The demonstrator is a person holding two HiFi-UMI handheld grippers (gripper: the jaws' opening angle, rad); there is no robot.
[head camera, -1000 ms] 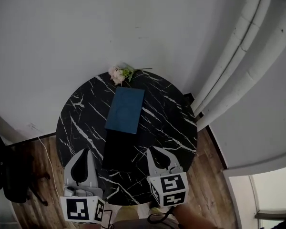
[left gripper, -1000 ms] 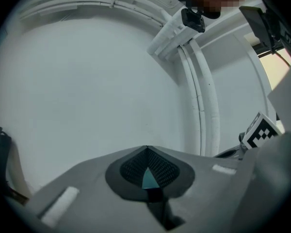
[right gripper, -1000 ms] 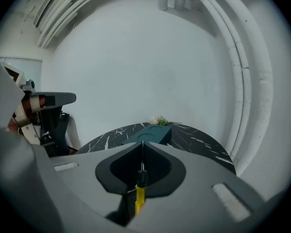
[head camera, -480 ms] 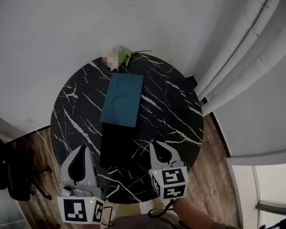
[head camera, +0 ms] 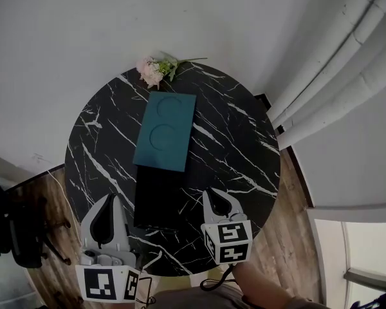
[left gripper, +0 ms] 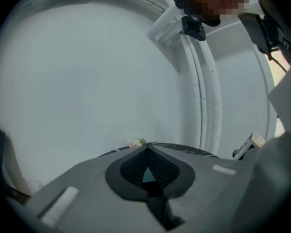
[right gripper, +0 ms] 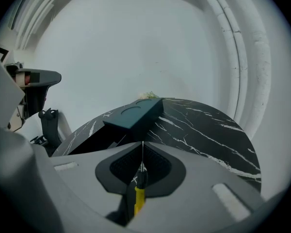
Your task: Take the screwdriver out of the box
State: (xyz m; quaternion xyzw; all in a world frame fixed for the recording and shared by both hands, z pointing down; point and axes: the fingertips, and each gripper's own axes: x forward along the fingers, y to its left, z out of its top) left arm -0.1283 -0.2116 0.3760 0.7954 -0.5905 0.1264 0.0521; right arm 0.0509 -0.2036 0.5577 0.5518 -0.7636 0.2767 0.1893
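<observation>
On the round black marble table (head camera: 235, 143) lies a teal lid (head camera: 165, 131) (right gripper: 133, 113), with the open black box (head camera: 157, 198) (right gripper: 94, 142) right in front of it. My right gripper (head camera: 217, 194) (right gripper: 142, 145) hovers over the table's near edge, right of the box. It is shut on a small screwdriver (right gripper: 138, 191) with a yellow and black handle, whose thin shaft points out between the jaw tips. My left gripper (head camera: 110, 199) (left gripper: 146, 148) is at the table's near left edge, shut with nothing in it.
A small bunch of pink flowers (head camera: 153, 68) lies at the far edge of the table by the white wall. White curtain folds (head camera: 347, 63) hang at the right. A dark stand (head camera: 13, 237) is on the wooden floor at the left.
Both grippers have sunk a little over the table's near edge, the right one more. The box and the lid have stayed in place on the table.
</observation>
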